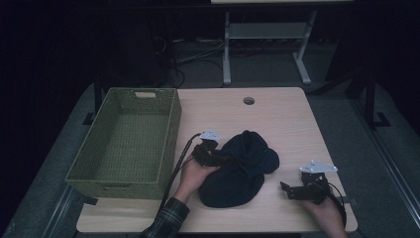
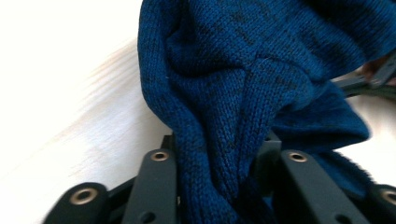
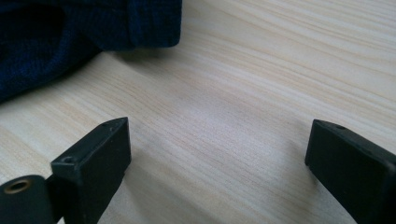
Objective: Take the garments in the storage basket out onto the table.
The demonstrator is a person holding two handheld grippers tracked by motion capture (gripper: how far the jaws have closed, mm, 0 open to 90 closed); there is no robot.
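The pale wooden worktop [image 1: 277, 114] has a small round hole [image 1: 248, 100] near its far edge. On its left side stands a green woven basket [image 1: 171, 129], long and deep, with a handle slot in its far wall. A dark blue knitted garment [image 1: 242, 171] lies bunched in a heap on the near middle of the worktop, right of the basket and apart from it. The left gripper [image 1: 210, 153] lies at the garment's left edge; in the left gripper view a thick fold of the knit [image 2: 224, 154] sits between its jaws, but whether the pads press on it I cannot tell. The right gripper [image 1: 289, 191] rests low over bare wood near the right corner, just right of the garment without touching it, its jaws spread wide with nothing between them [image 3: 215, 158].
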